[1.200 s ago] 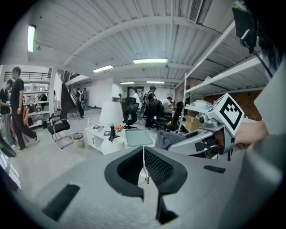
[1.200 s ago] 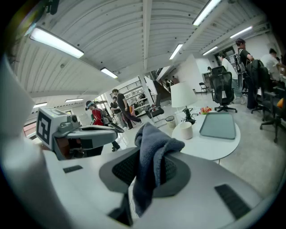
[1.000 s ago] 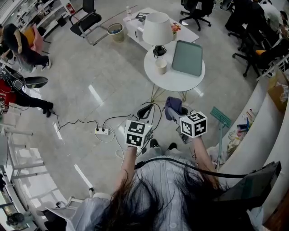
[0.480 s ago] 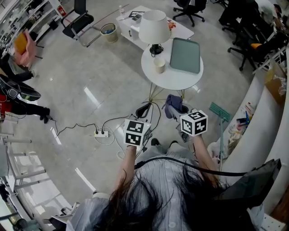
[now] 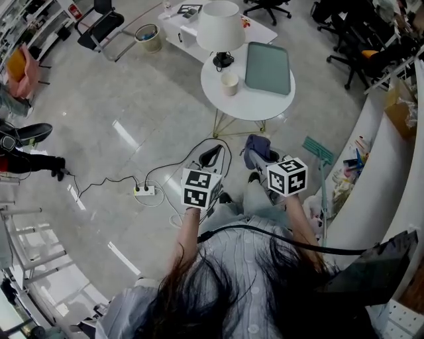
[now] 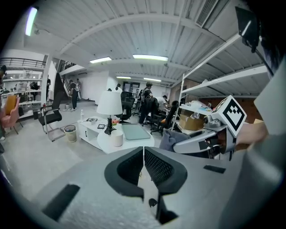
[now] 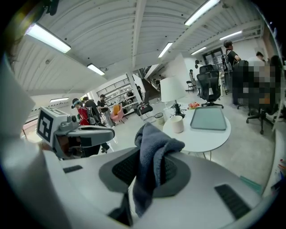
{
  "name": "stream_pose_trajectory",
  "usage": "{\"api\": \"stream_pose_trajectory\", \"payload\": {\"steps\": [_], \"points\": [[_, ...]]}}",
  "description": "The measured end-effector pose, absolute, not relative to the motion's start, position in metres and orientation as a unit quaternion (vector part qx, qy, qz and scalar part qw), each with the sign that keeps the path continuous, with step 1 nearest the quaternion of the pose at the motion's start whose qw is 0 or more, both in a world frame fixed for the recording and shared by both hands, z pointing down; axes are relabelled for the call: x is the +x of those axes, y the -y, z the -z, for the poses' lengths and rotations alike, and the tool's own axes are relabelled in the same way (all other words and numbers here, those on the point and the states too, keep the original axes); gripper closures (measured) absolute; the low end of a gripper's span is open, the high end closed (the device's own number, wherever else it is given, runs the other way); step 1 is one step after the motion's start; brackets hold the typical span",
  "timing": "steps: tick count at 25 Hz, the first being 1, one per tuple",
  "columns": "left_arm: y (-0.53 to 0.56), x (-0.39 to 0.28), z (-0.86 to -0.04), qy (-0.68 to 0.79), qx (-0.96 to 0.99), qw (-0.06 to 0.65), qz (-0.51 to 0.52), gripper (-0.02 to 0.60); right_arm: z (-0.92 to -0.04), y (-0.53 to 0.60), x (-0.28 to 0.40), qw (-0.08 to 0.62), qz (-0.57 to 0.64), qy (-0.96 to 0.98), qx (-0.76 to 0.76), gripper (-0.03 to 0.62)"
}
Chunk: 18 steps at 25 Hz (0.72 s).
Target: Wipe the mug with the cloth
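Note:
A cream mug [image 5: 229,83] stands on a round white table [image 5: 248,109], well ahead of both grippers. It also shows in the left gripper view as the mug [image 6: 116,137] and in the right gripper view as the mug [image 7: 178,124]. My right gripper [image 5: 260,156] is shut on a blue-grey cloth [image 5: 257,145], which is bunched up and droops between the jaws as the cloth [image 7: 152,156]. My left gripper [image 5: 212,156] is held beside it, over the floor. Its jaws meet with nothing in them, and the left gripper [image 6: 143,154] is shut.
A green tray [image 5: 267,66] and a white-shaded lamp [image 5: 220,30] share the table with the mug. A power strip [image 5: 146,191] and black cables lie on the floor to the left. A low white table [image 5: 192,20], office chairs and people stand further off. A white counter [image 5: 371,179] runs along the right.
The head view has swung, so the table sits a little higher in the picture. My left gripper has sunk slightly. The right gripper still holds the cloth.

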<state>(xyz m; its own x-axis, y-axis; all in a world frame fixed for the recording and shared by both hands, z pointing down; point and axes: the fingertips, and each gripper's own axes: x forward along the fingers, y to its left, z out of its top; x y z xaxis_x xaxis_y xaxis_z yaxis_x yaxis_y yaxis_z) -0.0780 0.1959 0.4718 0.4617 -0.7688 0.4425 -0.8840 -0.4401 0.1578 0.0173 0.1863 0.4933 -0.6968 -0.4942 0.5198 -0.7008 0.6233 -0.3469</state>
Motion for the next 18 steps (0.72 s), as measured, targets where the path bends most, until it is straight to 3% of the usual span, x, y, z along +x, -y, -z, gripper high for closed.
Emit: {"api": "stream_pose_trajectory", "payload": {"steps": [18], "points": [[-0.134, -0.109, -0.487, 0.515, 0.817, 0.205, -0.160, 0.561, -0.507, -0.115, -0.007, 0.190, -0.278, 0.886, 0.318, 0.511]]}}
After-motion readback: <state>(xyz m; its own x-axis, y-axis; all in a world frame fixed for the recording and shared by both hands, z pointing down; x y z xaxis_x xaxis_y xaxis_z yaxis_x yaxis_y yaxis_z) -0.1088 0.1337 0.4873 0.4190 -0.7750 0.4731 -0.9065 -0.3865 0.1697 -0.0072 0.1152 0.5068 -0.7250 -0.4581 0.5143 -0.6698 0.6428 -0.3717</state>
